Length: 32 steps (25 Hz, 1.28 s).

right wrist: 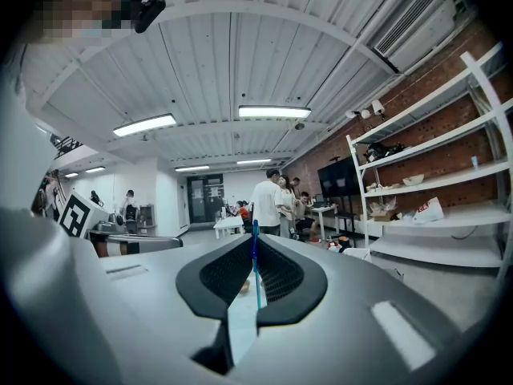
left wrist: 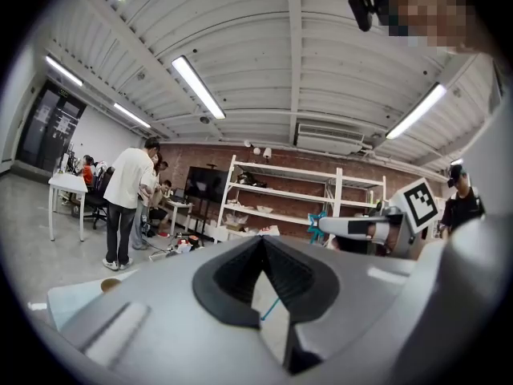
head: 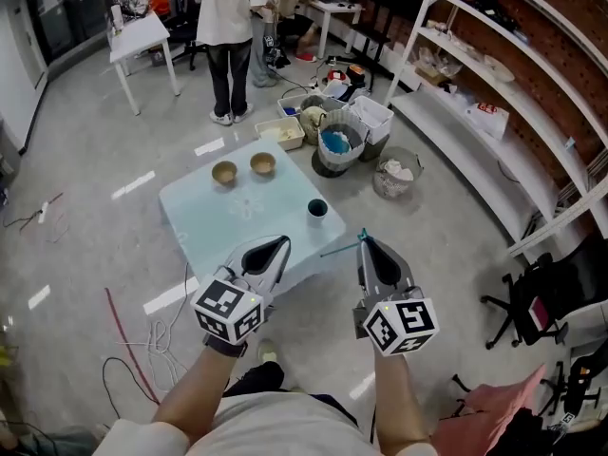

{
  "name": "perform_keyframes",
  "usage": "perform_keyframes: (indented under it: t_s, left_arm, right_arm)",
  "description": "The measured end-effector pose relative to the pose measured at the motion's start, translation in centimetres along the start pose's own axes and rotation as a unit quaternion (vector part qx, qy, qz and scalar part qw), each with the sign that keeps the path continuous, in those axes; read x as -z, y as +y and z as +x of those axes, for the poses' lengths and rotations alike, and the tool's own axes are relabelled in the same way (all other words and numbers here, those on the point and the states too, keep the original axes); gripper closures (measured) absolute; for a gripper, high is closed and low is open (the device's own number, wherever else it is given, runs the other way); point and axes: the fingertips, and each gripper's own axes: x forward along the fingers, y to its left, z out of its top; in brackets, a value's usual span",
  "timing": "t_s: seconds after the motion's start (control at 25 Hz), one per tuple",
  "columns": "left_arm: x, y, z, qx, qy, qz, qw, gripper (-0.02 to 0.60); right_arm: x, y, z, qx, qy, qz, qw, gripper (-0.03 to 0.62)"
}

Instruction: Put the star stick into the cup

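While the right claw (head: pixel 366 240) pinches the star stick (head: pixel 342 246) between its closed jaws, the thin shaft juts out to that claw's left, toward the left claw (head: pixel 282 242), whose jaws meet on nothing. The cup (head: pixel 317 209) stands on the table (head: pixel 209 217), ahead of and below both claws. To do this well, I judge the shaft's free end should tip downward, centre over the cup's mouth, then descend before release.
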Motion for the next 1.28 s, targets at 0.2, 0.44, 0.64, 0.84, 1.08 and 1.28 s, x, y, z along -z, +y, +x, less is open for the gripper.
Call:
perform_keyframes:
  t_s: [0.2, 0.44, 0.64, 0.84, 1.08, 1.28]
  left_arm:
    - [-0.2, 4.1, 2.8, 0.018, 0.001, -0.003, 0.9998, 0.575]
    - [0.4, 6.6, 6.1, 0.034, 0.009, -0.010, 0.9993, 0.575]
    - [1.8, 8.4, 8.8, 0.041, 0.012, -0.018, 0.9989, 0.575]
    - [3.3, 10.4, 12.8, 0.030, 0.019, -0.022, 0.9991, 0.575]
    - [5.1, 13.1, 17.6, 0.003, 0.029, -0.031, 0.9991, 0.575]
    - [7.5, 14.8, 21.3, -0.016, 0.042, -0.036, 0.9983, 0.575]
  right_arm:
    - [0.3, -1.0, 4.6, 0.025, 0.001, 0.000, 1.000, 0.568]
    - [1.3, -2.6, 7.9, 0.041, 0.015, 0.003, 0.999, 0.568]
    - [2.7, -4.6, 11.0, 0.044, 0.020, 0.008, 0.999, 0.568]
    - [4.6, -7.9, 15.5, 0.026, 0.031, 0.015, 0.999, 0.568]
    - [7.4, -11.8, 21.2, -0.011, 0.059, 0.025, 0.998, 0.568]
    - [11.3, -14.4, 25.1, -0.038, 0.093, 0.035, 0.994, 0.568]
